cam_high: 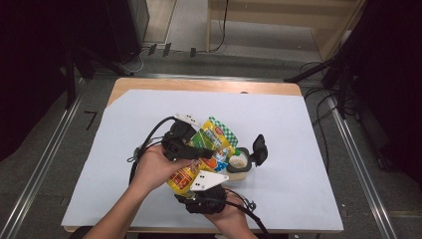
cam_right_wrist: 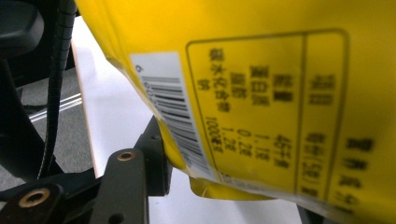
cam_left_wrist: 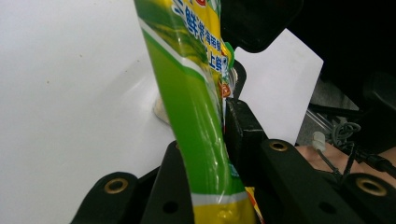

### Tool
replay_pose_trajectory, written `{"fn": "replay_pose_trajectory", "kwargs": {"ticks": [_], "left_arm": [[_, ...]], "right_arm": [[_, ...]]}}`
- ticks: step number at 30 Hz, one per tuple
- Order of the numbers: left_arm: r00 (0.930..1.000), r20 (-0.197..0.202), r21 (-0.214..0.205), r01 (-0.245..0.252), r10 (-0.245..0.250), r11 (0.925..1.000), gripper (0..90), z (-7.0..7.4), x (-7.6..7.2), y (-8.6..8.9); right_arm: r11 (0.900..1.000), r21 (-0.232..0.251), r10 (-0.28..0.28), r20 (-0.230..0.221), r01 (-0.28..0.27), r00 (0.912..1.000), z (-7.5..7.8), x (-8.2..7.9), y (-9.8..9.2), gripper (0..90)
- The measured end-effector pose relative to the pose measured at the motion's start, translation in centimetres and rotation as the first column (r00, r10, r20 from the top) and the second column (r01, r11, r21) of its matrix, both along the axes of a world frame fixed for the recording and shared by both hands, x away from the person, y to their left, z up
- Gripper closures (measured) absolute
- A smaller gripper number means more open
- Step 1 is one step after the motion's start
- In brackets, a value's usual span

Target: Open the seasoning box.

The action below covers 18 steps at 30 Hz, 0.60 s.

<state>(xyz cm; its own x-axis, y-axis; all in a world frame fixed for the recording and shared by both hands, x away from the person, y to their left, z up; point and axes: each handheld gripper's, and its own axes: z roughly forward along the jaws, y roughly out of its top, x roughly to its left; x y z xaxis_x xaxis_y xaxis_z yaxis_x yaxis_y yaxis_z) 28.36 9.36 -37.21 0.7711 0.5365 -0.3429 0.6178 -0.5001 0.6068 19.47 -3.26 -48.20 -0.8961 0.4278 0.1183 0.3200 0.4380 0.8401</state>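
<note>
A yellow and green food pouch [cam_high: 211, 142] is held tilted above the table between both grippers. My left gripper [cam_high: 181, 145] is shut on its upper part; in the left gripper view the pouch [cam_left_wrist: 196, 121] runs up between the two black jaws of this gripper [cam_left_wrist: 212, 140]. My right gripper [cam_high: 205, 191] is shut on the pouch's bottom end. The right gripper view looks at the pouch's yellow back with its barcode [cam_right_wrist: 261, 107], and the pouch hides one jaw of that gripper [cam_right_wrist: 201, 156]. A small jar [cam_high: 239, 163] stands just right of the pouch, its black lid [cam_high: 259, 149] flipped open.
White paper [cam_high: 278, 124] covers most of the wooden table [cam_high: 209, 85]. Cables trail from both grippers near the front edge. Dark stands and floor cables surround the table.
</note>
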Motion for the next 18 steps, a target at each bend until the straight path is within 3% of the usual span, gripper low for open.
{"fn": "replay_pose_trajectory", "kwargs": {"ticks": [7, 13, 18], "left_arm": [[1.0, 0.0, -0.002, -0.002, 0.002, 1.0, 81.2, 0.0, 0.1, -0.1], [0.9983, -0.058, 0.031, 0.004, -0.003, 0.9995, 77.8, 0.1, 0.8, -0.2], [0.9946, -0.104, 0.054, 0.008, -0.002, 0.9985, 81.1, 0.7, 1.8, -0.8]], "right_arm": [[0.9979, 0.064, -0.005, -0.043, 0.007, 0.9991, 0.4, 0.1, -0.2, 59.7], [0.9947, 0.102, 0.023, -0.105, -0.012, 0.9942, 0.8, 0.3, 0.1, 59.8], [0.9922, 0.125, 0.023, -0.121, -0.008, 0.9923, 1.3, 0.6, 0.0, 59.3]]}}
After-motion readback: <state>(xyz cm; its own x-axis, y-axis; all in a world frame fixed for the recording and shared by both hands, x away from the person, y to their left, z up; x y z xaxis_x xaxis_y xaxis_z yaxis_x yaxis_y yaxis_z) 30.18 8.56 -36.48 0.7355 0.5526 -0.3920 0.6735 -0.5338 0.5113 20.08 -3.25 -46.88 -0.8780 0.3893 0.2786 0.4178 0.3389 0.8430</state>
